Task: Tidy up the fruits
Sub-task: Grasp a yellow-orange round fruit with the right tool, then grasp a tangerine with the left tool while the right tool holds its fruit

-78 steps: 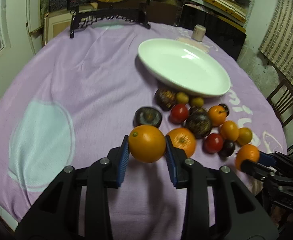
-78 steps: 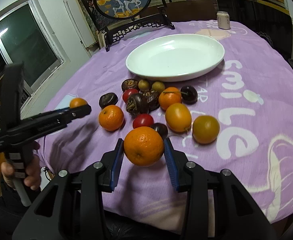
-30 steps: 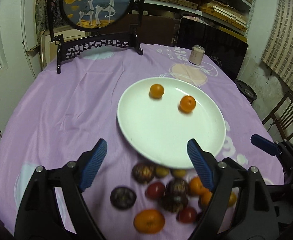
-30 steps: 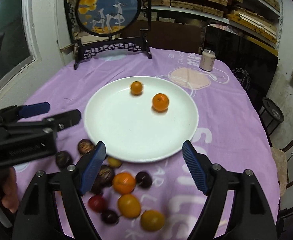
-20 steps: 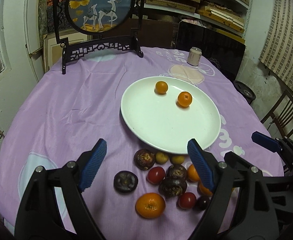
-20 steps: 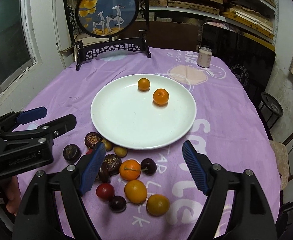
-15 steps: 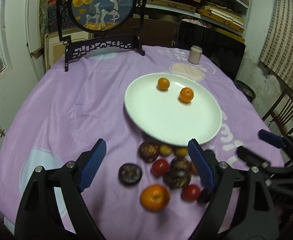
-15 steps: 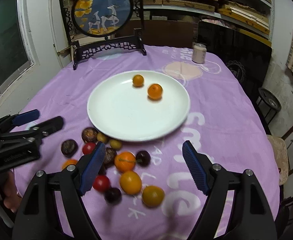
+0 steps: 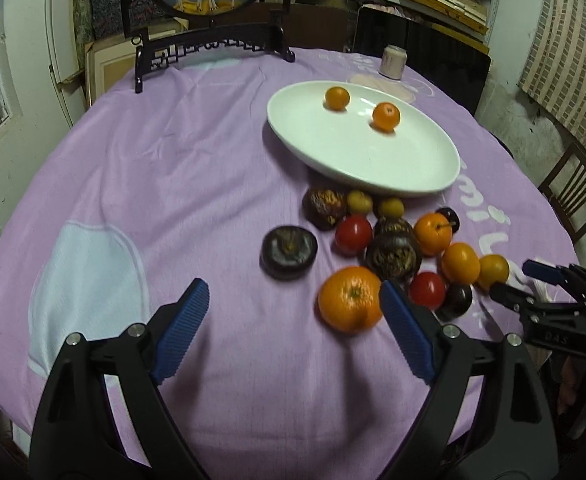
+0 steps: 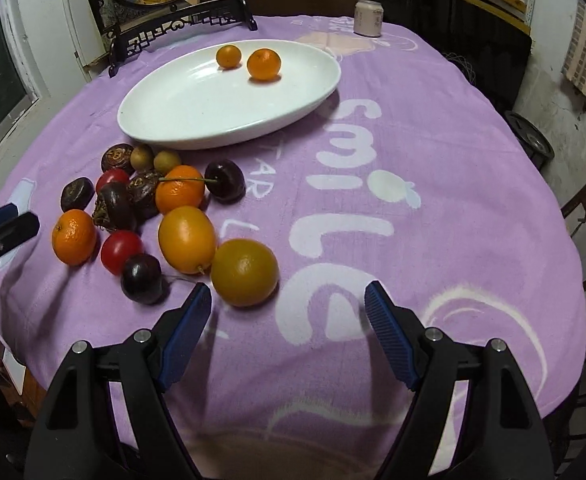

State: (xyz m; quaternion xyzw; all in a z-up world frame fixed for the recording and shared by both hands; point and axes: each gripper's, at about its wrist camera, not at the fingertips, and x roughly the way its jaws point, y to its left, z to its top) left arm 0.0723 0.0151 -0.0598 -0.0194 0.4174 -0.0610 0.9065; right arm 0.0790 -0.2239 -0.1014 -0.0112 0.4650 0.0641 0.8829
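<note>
Seen from the left wrist, the white plate sits on the purple tablecloth with two small oranges on it: one toward its far rim and another just right of that. On the near side of the plate lies a loose cluster of fruit: two red tomatoes, dark wrinkled fruits, small yellow-green ones touching the plate's edge, and several orange ones. A large orange is nearest the camera, just beside the right blue pad of the left gripper, whose jaws are spread wide with nothing between them. A flat dark fruit lies apart, left of the cluster.

From the right wrist, the plate holds the same two oranges close together near its far edge. The fruit cluster lies on the near-left side of the plate. A yellow-orange fruit rests closest, just beyond the left pad of the right gripper, which is released and empty. A pale can stands beyond the plate, near the table's far edge.
</note>
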